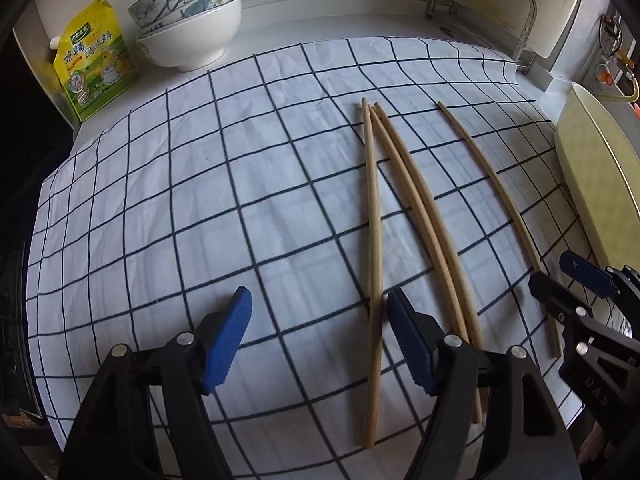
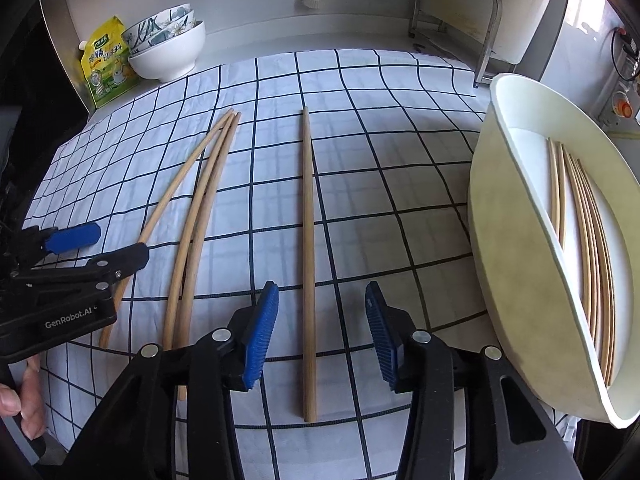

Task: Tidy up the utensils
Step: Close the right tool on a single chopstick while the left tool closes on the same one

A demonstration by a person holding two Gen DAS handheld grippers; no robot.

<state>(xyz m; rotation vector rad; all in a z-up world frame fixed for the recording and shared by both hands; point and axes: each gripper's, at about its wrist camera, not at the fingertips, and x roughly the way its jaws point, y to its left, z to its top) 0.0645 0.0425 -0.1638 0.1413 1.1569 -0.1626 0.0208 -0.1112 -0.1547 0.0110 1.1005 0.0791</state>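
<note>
Your left gripper is spread wide and holds nothing; it hovers low over the checked cloth, and the leftmost chopstick runs just inside its right finger, close beside the blue pad, though whether they touch cannot be told. The pair lies just right of that finger, its near ends hidden behind the gripper's frame; all three fan out from nearly one point at their far tips.

Your right gripper is likewise parted and empty; the single chopstick lies straight between its fingers, about midway, touching neither pad, its near end reaching back under the gripper. In the left view this same stick passes beside the right gripper.

The tray stands at the cloth's right edge, just beside your right gripper; a sheaf of chopsticks lies in it lengthwise.

Far left at the back stand stacked bowls and a yellow pouch, well apart from both grippers; your hand shows at the lower left of the right view.
</note>
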